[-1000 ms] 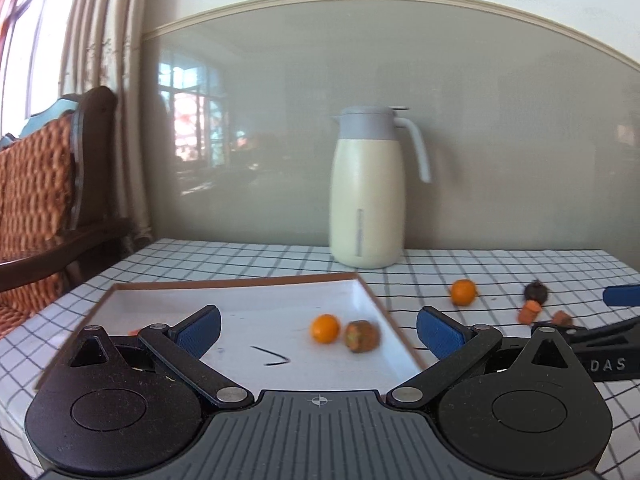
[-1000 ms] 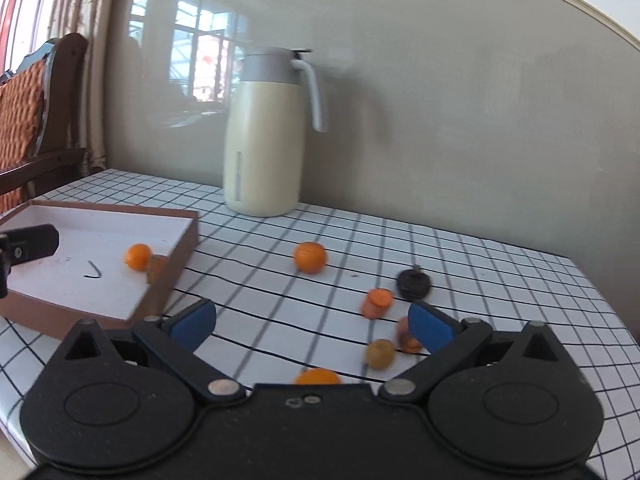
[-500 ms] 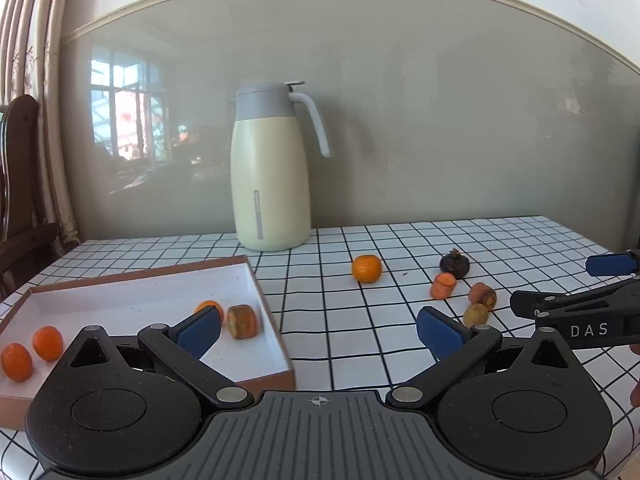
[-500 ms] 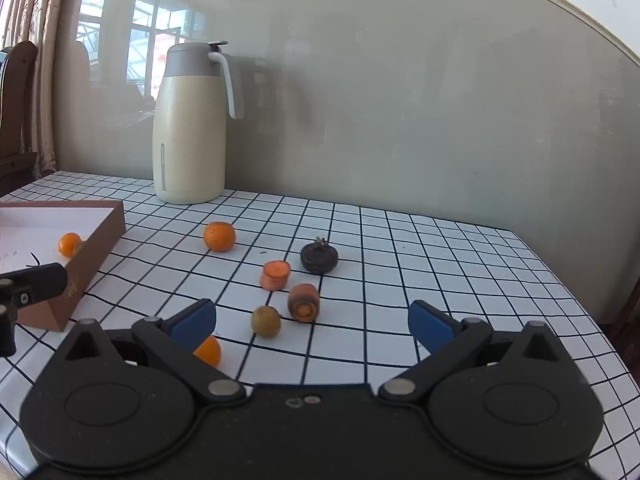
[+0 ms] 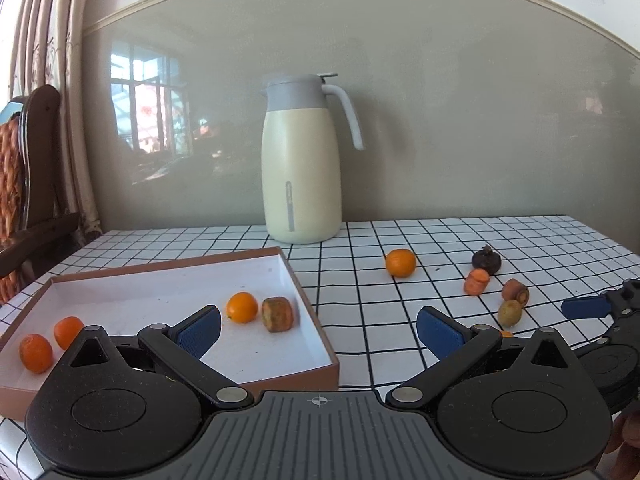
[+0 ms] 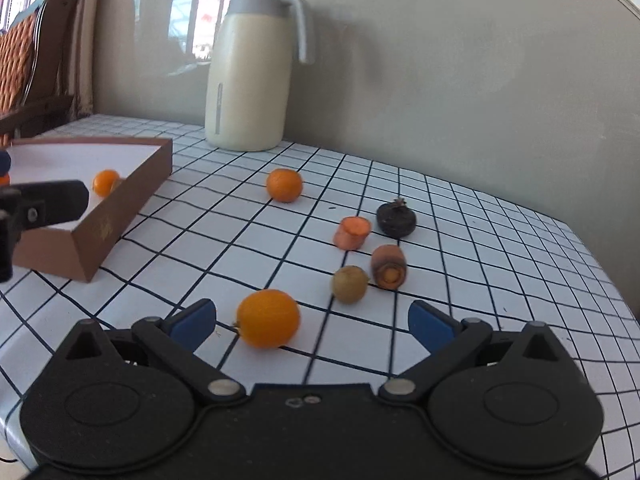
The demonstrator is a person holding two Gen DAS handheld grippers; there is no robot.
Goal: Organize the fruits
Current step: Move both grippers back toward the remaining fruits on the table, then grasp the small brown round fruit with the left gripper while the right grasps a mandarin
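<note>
Here the right gripper (image 6: pixel 312 322) hangs spread wide, its blue pads either side of a round orange fruit (image 6: pixel 268 319) near the checked table's (image 6: pixel 500 280) front edge. The left gripper (image 5: pixel 319 326), also spread, hovers over the shallow brown cardboard box (image 5: pixel 304 288) at the table's left edge, which holds three oranges.

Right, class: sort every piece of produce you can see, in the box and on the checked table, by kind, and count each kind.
Round orange citrus fruits: 5, three in the brown cardboard box () and two on the table ()
Cut carrot pieces: 2 ()
Brownish-green kiwi-like pieces: 2 ()
Dark purple mangosteen: 1
Total: 10
</note>
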